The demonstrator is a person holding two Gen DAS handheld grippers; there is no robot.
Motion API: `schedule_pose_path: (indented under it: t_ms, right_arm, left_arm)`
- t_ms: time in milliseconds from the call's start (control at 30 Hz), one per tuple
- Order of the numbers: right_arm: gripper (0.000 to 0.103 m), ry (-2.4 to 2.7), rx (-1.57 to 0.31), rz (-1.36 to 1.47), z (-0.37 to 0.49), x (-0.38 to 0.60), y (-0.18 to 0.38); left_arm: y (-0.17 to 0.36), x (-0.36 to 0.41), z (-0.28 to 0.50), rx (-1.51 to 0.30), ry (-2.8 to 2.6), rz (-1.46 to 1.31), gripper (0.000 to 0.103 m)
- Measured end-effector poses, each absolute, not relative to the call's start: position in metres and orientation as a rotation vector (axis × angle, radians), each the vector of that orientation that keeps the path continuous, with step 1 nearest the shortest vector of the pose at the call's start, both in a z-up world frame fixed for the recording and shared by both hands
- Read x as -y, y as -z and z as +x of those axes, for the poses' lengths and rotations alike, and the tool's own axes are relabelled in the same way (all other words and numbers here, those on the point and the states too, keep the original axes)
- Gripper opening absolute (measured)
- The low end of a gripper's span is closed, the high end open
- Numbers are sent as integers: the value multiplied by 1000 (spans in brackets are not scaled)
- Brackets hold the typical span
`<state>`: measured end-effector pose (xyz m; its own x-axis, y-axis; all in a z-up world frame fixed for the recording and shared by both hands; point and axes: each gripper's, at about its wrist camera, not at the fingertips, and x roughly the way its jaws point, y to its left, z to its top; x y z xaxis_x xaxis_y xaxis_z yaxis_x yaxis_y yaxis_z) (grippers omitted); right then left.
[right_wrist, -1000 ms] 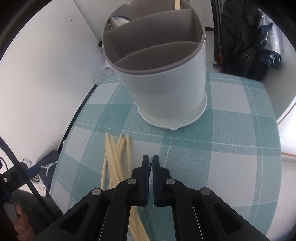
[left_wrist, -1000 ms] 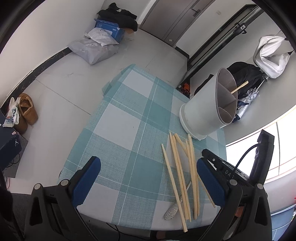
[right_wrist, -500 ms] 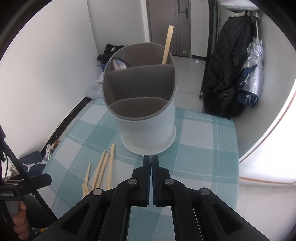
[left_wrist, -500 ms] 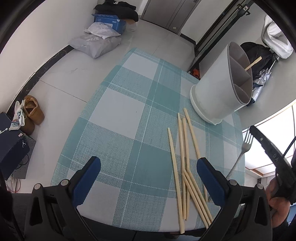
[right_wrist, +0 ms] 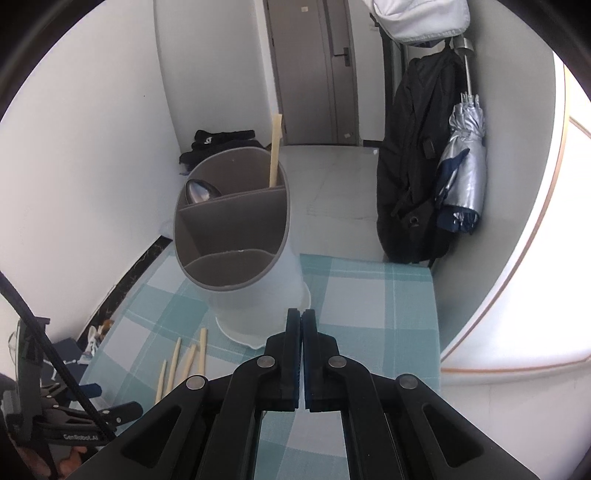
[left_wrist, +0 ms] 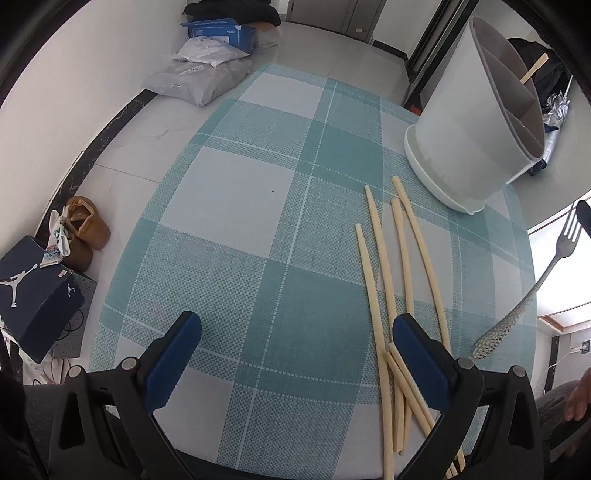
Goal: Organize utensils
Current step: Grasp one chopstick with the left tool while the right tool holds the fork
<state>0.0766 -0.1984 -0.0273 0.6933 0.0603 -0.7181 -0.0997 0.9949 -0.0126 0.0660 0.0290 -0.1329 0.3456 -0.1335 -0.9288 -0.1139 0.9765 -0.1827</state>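
A fork [left_wrist: 532, 284] was gripped by the right gripper [right_wrist: 302, 332], jaws closed, above the counter [left_wrist: 258, 206]. The left gripper [left_wrist: 295, 354] was held wide open, empty, near the chopsticks [left_wrist: 391, 280] beside the holder [left_wrist: 472, 122].

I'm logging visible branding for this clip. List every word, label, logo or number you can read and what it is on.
"GenRobot.AI": on the black left gripper, seen from the right wrist view.
Jumpman logo, no readable words: on the dark blue shoe box.
Blue cardboard box: print too blurred to read.
White packages: labels too small to read.
Nothing readable on the utensil holder.
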Motion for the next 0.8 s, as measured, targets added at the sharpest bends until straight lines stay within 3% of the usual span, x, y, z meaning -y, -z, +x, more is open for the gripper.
schedule_pose_path:
  t_ms: [533, 600, 700, 767, 800]
  right_arm:
    - [1, -156, -740, -48, 71, 200, 16]
    - [1, -166, -731, -58, 71, 197, 14]
    - [1, -182, -722, -64, 70, 195, 12]
    - [1, -193, -716, -63, 70, 195, 10]
    - [1, -196, -714, -61, 71, 195, 10]
  left_arm:
    - [143, -14, 92, -1270, -95, -79, 100]
    - [141, -15, 94, -1264, -97, -79, 94]
    - [136, -12, 96, -1239, -85, -71, 67]
    - [134, -8, 99, -1230, -77, -66, 43]
    - [134, -5, 98, -1223, -76, -64, 38]
